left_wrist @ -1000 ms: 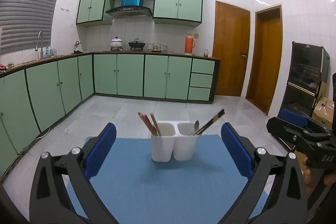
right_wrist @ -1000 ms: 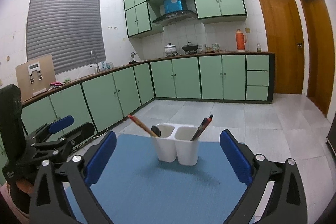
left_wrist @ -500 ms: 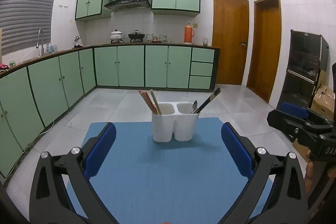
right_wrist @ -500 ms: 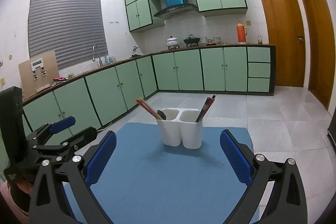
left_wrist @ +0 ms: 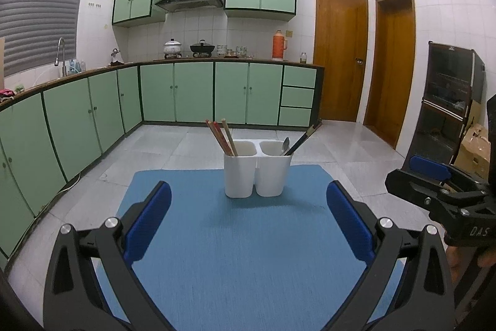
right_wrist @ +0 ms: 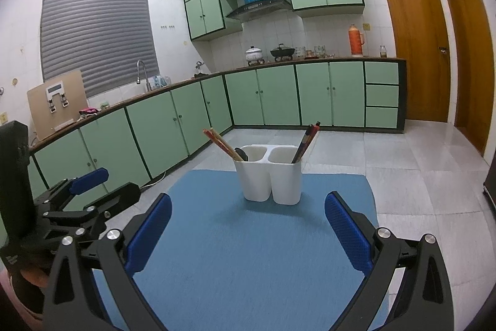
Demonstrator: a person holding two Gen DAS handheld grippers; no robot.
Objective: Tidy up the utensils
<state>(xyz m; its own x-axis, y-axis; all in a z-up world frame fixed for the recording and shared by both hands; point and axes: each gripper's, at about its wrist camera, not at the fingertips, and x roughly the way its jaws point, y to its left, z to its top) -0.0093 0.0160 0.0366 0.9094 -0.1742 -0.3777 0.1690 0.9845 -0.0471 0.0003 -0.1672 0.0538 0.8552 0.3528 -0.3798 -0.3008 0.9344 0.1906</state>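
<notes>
- One white two-compartment holder (left_wrist: 258,172) on one blue mat (left_wrist: 248,238).
- Three reddish-tan chopsticks (left_wrist: 221,137) in its left cup.
- Two dark chopsticks (left_wrist: 305,135) and one spoon (left_wrist: 285,145) in its right cup.
- Two grippers: left gripper (left_wrist: 248,213), right gripper (right_wrist: 248,216).

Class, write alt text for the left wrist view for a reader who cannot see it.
A white two-compartment utensil holder stands on a blue mat, reddish chopsticks in its left cup, a spoon and dark chopsticks in its right. The open left gripper frames it; the right gripper shows at right.
</notes>
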